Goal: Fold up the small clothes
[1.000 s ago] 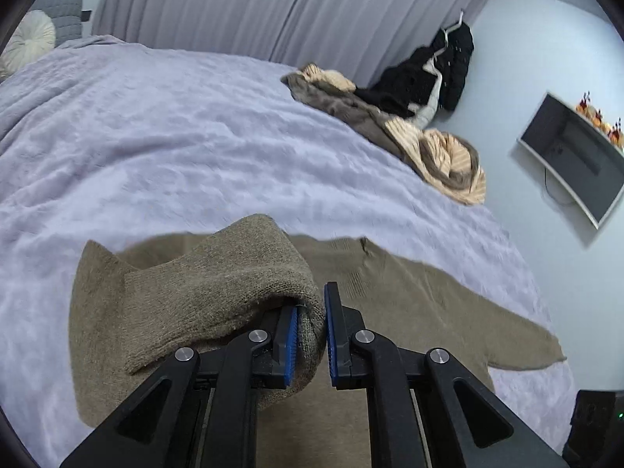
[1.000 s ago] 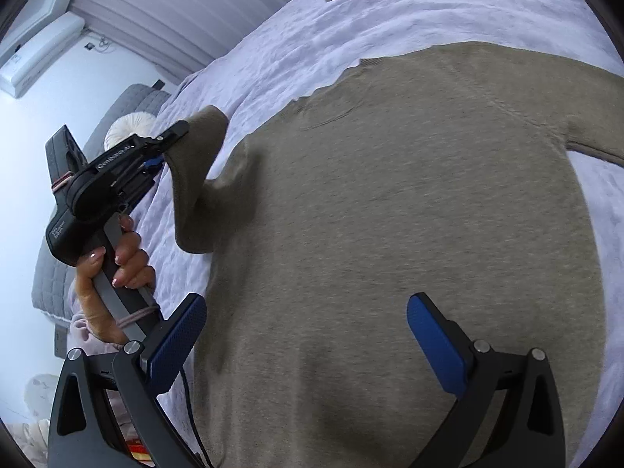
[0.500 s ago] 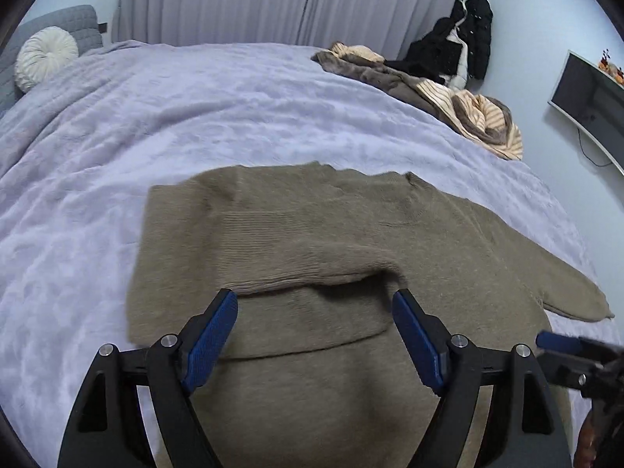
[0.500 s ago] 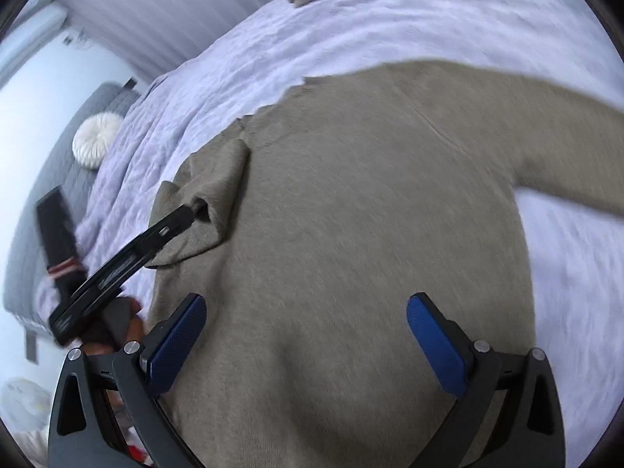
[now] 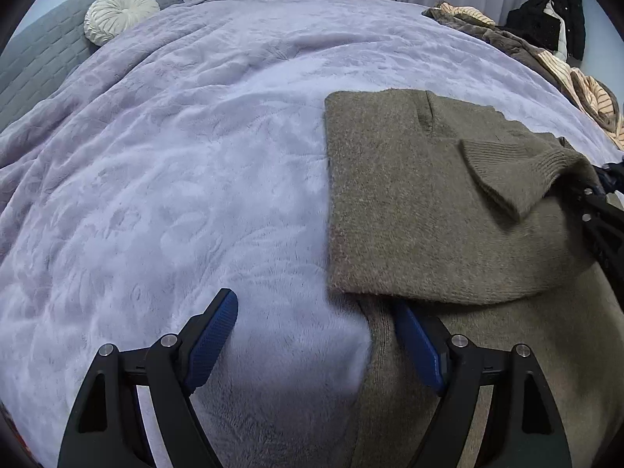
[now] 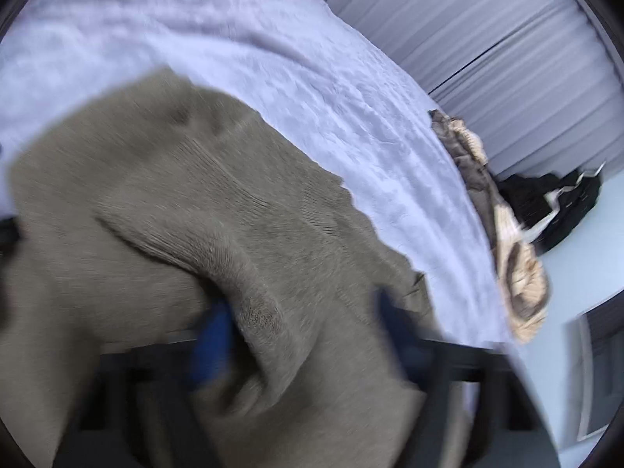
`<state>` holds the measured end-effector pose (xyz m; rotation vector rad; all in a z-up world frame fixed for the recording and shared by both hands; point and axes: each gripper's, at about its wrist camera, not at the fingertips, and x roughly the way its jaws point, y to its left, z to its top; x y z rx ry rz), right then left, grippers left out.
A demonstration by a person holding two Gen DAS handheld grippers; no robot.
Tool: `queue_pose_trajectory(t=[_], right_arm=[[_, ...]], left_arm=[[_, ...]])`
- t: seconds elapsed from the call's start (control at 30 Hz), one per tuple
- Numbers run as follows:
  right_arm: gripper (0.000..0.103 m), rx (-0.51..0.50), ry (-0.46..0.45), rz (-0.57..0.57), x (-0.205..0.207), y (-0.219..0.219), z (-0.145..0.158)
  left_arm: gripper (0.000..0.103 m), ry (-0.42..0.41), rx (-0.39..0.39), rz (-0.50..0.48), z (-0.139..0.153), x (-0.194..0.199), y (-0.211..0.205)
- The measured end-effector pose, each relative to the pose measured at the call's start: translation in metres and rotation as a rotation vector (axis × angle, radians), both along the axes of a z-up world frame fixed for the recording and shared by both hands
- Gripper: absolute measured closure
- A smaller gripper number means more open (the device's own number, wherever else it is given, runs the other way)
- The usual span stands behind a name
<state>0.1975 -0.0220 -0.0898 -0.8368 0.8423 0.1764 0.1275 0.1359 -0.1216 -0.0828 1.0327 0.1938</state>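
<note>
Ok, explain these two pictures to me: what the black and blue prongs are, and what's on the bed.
No robot here: a person holds a two-finger gripper in each hand, with a fisheye camera on each looking along its fingers. The left gripper is open, over the lavender bedspread and the edge of an olive-brown knit sweater, one sleeve folded across it. The right view is motion-blurred; the right gripper has sweater cloth bunched between its fingers, but whether it has closed is unclear. More clothes are piled at the bed's far edge.

The left hand-held gripper has matte black angular arms studded with round silver screws, each finger tipped with a textured blue pad; the right hand-held gripper blurs into black and blue.
</note>
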Motion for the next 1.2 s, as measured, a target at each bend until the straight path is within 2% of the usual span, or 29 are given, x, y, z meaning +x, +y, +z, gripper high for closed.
queue_pose_trajectory(t=[0.07,0.1,0.17,0.2,0.23,0.3,0.4,0.47,0.53,0.67,0.73,0.8,0.83,0.87,0.9,0.93,0.97,1.0,1.1,1.13,1.2], right_arm=[[0.092,0.242,0.022,-0.111,0.006,-0.036,0.021],[0.092,0.427,0.057,-0.196,0.012,-0.067,0.031],[0.092,0.738,0.119,-0.34,0.014,-0.125,0.033],[0.091,0.899,0.168,-0.433,0.016,-0.159,0.024],[0.088,1.014,0.221,-0.5,0.017,-0.183,0.012],[0.084,1.195,0.319,-0.625,0.014,-0.223,-0.017],[0.083,1.401,0.358,-0.667,0.002,-0.252,-0.035],[0.082,1.467,0.355,-0.686,-0.003,-0.26,-0.039],[0.08,1.52,0.36,-0.693,-0.005,-0.265,-0.044],[0.081,1.533,0.353,-0.693,-0.002,-0.261,-0.049],[0.081,1.511,0.344,-0.686,0.001,-0.258,-0.048],[0.081,1.505,0.341,-0.682,0.0,-0.258,-0.047],[0.08,1.509,0.346,-0.684,0.002,-0.256,-0.047],[0.08,1.518,0.352,-0.688,-0.001,-0.259,-0.047],[0.08,1.531,0.361,-0.694,-0.004,-0.264,-0.047],[0.08,1.542,0.369,-0.7,-0.004,-0.267,-0.047],[0.079,1.556,0.377,-0.706,-0.004,-0.269,-0.048],[0.078,1.574,0.384,-0.713,-0.004,-0.27,-0.049],[0.082,1.578,0.378,-0.765,0.0,-0.272,-0.048],[0.09,1.558,0.37,-0.756,0.003,-0.271,-0.043],[0.093,1.534,0.332,-0.662,0.011,-0.265,-0.027]], left_arm=[[0.021,-0.008,0.0,0.029,0.0,0.004,0.005],[0.021,-0.011,-0.007,0.04,-0.001,0.006,0.006],[0.02,-0.012,-0.031,0.052,-0.002,0.008,0.01],[0.017,-0.015,-0.03,0.058,-0.003,0.008,0.011],[0.012,-0.017,-0.017,0.067,-0.002,0.008,0.011],[0.011,-0.017,-0.02,0.078,-0.003,0.007,0.012],[0.011,-0.009,-0.028,0.063,0.002,0.0,0.015],[0.011,-0.016,-0.023,0.03,0.01,-0.009,0.018],[0.011,-0.045,-0.059,-0.007,0.022,-0.016,0.025],[0.011,-0.08,-0.221,-0.056,0.039,-0.001,0.041],[0.011,-0.023,-0.337,-0.098,0.031,0.022,0.043],[0.011,0.03,-0.401,-0.103,0.016,0.045,0.042],[0.02,0.065,-0.421,-0.096,0.006,0.055,0.04],[0.045,0.102,-0.43,-0.09,-0.002,0.063,0.037],[0.051,0.129,-0.435,-0.089,-0.008,0.068,0.034],[0.06,0.121,-0.446,-0.092,-0.009,0.07,0.032],[0.082,0.105,-0.465,-0.112,-0.006,0.07,0.029],[0.089,0.103,-0.48,-0.128,-0.004,0.071,0.026],[0.091,0.07,-0.445,-0.117,0.003,0.07,0.023],[0.091,0.058,-0.439,-0.105,0.004,0.069,0.024],[0.091,0.057,-0.454,-0.089,0.001,0.068,0.027]])
